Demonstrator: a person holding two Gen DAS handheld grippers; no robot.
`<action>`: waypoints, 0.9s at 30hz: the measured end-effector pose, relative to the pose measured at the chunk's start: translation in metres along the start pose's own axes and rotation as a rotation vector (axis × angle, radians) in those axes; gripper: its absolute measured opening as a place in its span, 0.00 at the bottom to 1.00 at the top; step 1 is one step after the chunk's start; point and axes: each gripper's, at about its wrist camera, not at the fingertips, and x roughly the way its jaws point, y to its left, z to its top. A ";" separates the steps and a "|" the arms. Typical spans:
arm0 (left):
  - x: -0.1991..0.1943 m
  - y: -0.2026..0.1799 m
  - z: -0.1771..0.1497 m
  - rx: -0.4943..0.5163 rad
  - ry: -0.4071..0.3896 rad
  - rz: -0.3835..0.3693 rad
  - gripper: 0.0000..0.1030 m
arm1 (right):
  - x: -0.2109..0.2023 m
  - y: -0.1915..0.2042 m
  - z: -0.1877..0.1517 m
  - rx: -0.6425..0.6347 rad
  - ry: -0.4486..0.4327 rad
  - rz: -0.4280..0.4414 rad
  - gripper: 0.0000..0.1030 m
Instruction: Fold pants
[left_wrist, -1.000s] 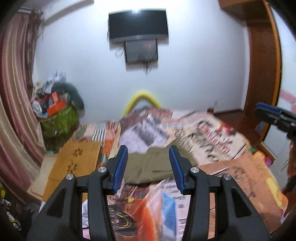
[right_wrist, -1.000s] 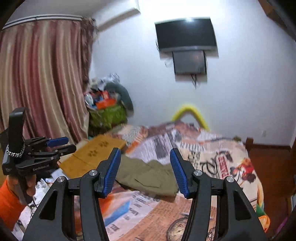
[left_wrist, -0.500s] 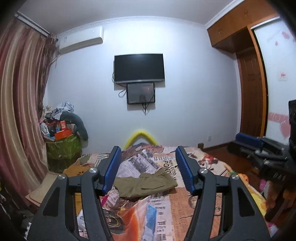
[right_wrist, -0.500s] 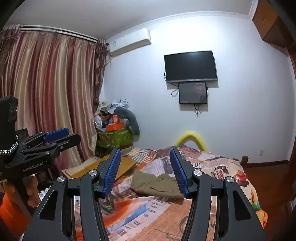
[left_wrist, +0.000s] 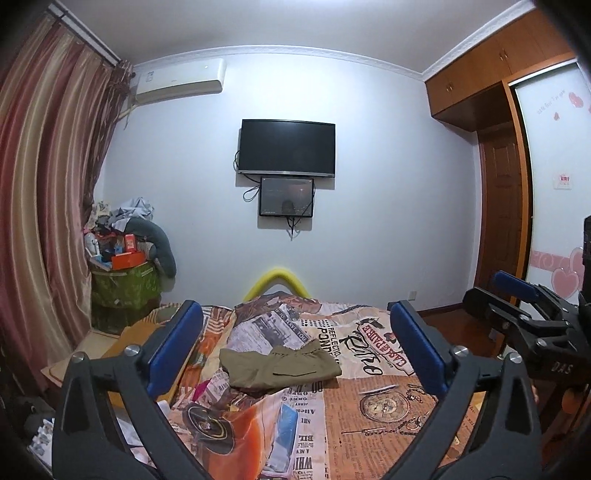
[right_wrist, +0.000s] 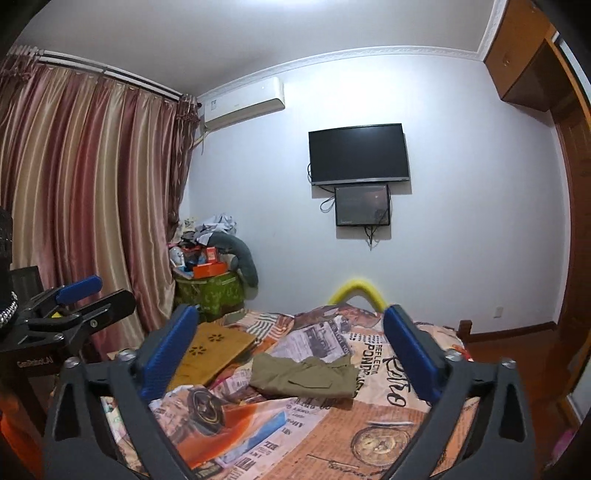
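Pants (left_wrist: 279, 369) folded into a compact olive bundle on the bed (left_wrist: 369, 413), well ahead of and below both tools, long axis running left to right. Left hand-held gripper (left_wrist: 291, 347) spread wide, empty, lifted clear and aimed dead at the bundle. Right hand-held gripper (right_wrist: 288, 350) likewise spread, empty, bundle just right of its centre line. Neither clearly nearer; both well apart from the cloth. Fold looks essentially done; any further move would call for a reach forward and down.

A white-walled bedroom holds a wall-mounted television (left_wrist: 287, 147), striped curtains (right_wrist: 85, 206), and a wooden wardrobe (left_wrist: 495, 66).
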 end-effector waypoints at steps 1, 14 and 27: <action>0.000 0.001 0.000 -0.004 0.002 0.000 1.00 | 0.000 0.001 0.000 -0.004 -0.001 -0.005 1.00; 0.002 -0.005 -0.006 -0.002 0.008 0.015 1.00 | -0.005 0.000 -0.012 0.008 0.031 -0.006 1.00; 0.011 -0.001 -0.013 -0.010 0.032 0.019 1.00 | -0.007 -0.001 -0.014 0.012 0.046 -0.011 1.00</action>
